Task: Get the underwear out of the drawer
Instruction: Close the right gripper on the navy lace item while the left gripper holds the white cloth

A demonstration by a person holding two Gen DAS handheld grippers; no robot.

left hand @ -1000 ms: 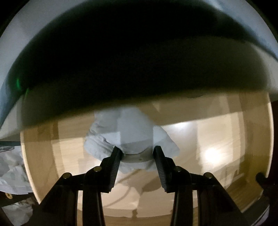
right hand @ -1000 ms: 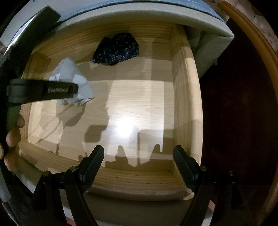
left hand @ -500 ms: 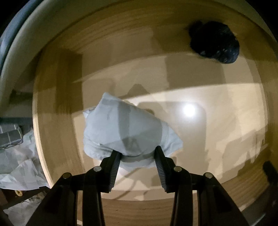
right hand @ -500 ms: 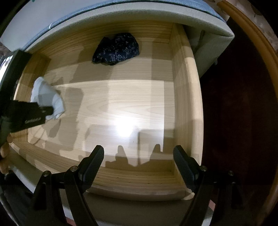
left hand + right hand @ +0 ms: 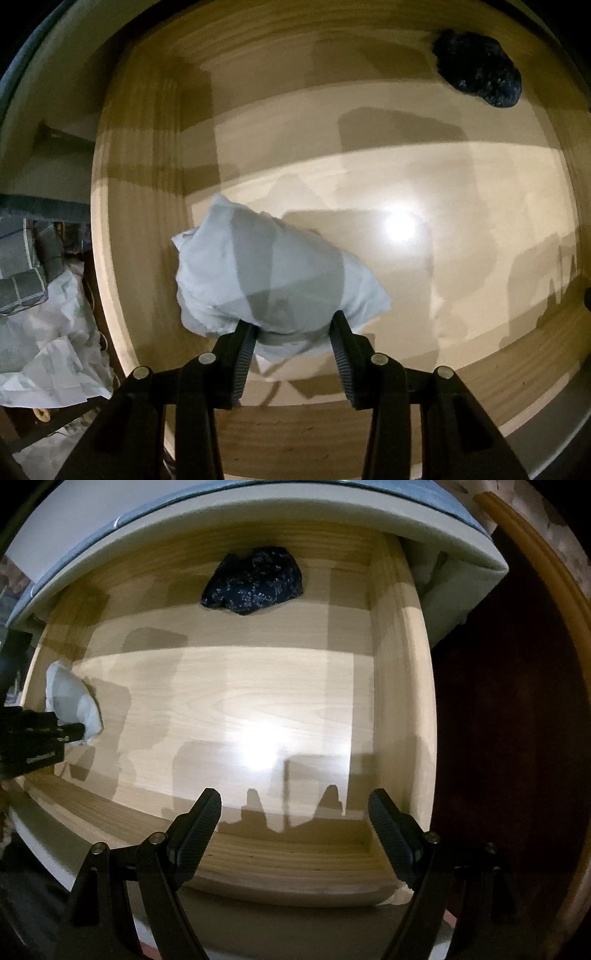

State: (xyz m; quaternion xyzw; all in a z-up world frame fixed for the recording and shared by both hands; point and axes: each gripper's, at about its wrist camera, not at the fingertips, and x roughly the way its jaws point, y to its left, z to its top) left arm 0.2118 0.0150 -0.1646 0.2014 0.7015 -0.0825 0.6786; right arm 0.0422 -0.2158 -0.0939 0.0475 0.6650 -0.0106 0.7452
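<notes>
The left gripper [image 5: 291, 334], jaws easing apart, still pinches the pale underwear [image 5: 273, 269] bunched between its pads, over the left side of the wooden drawer [image 5: 399, 709]. The dark underwear [image 5: 255, 583] lies at the far wall, ahead of the right gripper [image 5: 295, 819], the nearer one, wide open and empty. Whether the pale bundle clears the floor is unclear.

You see a drawer [image 5: 399, 686] of pale wood, its smooth floor glossy under the light. The white underwear [image 5: 273, 273] is soft matt cloth; the dark speckled bundle [image 5: 255, 579] is cloth too.
</notes>
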